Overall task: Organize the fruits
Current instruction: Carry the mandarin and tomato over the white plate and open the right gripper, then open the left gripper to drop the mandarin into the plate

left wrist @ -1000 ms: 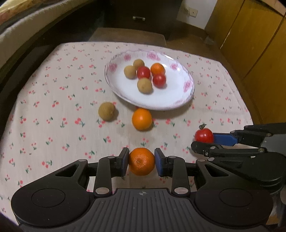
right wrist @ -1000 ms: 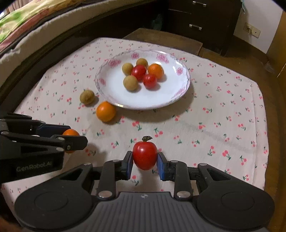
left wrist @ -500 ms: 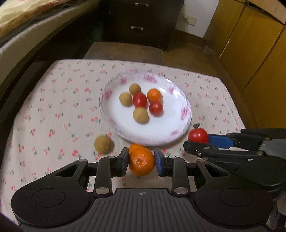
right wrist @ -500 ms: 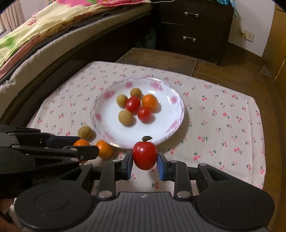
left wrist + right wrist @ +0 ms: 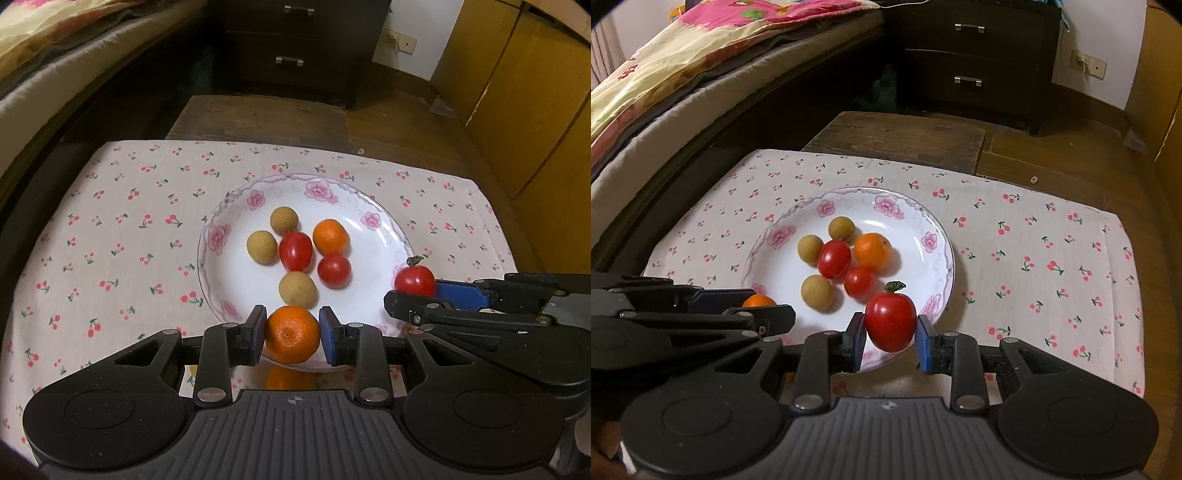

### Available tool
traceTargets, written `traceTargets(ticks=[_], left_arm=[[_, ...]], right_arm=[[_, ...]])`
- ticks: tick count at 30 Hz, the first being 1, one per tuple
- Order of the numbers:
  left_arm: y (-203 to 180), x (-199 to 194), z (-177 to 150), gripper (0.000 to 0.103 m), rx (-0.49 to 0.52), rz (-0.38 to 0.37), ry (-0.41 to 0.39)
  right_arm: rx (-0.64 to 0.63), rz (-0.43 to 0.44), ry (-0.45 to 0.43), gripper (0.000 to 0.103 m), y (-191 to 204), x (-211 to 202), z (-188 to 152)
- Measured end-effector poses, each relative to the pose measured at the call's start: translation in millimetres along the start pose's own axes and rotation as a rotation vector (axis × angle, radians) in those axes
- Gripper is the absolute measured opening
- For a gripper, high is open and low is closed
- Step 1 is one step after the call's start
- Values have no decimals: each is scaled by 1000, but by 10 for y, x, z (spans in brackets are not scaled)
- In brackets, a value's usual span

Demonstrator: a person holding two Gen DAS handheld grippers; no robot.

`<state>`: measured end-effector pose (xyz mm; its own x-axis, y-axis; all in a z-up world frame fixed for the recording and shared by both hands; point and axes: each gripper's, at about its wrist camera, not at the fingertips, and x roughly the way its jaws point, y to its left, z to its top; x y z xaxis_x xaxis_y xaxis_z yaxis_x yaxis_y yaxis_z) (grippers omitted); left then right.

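Left wrist view: we are pinching a small orange (image 5: 292,334) in the left gripper (image 5: 292,334), blue pads pressing on both its sides, hovering at the near rim of the floral plate (image 5: 384,230). Six fruits are already sitting on the plate: three tan longans (image 5: 262,246), two cherry tomatoes (image 5: 295,250) and a second orange (image 5: 331,236), clustered and touching near the middle. Moving right, we are holding a red stemmed tomato (image 5: 890,321) clamped in the right gripper (image 5: 890,321), also over the plate's near edge.

We are judging the task as mostly done, with both carried fruits still needing release onto the plate. Another orange shape (image 5: 284,378) is showing below the left gripper, possibly a fruit left on the cherry-print cloth (image 5: 110,236); we cannot tell.

Held orange is looking dimpled, glossy, intact; the tomato smooth and shiny with a dry green calyx.
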<state>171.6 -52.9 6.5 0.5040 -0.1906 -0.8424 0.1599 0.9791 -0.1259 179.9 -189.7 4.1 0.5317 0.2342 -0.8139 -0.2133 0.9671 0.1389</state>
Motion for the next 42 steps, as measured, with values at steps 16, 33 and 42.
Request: traceTargets(ticks=[16,33,42], left_arm=[[85,137,64,38,-32,13,13],[78,70,71,42,-36,9,-11],[98,-23,66,45,-45,-2,-28]], right_arm=[[29,26,18,31,-16,214,76],[42,15,-1,31,-32,155,77],[41,11,-19,34,-14,69,76]])
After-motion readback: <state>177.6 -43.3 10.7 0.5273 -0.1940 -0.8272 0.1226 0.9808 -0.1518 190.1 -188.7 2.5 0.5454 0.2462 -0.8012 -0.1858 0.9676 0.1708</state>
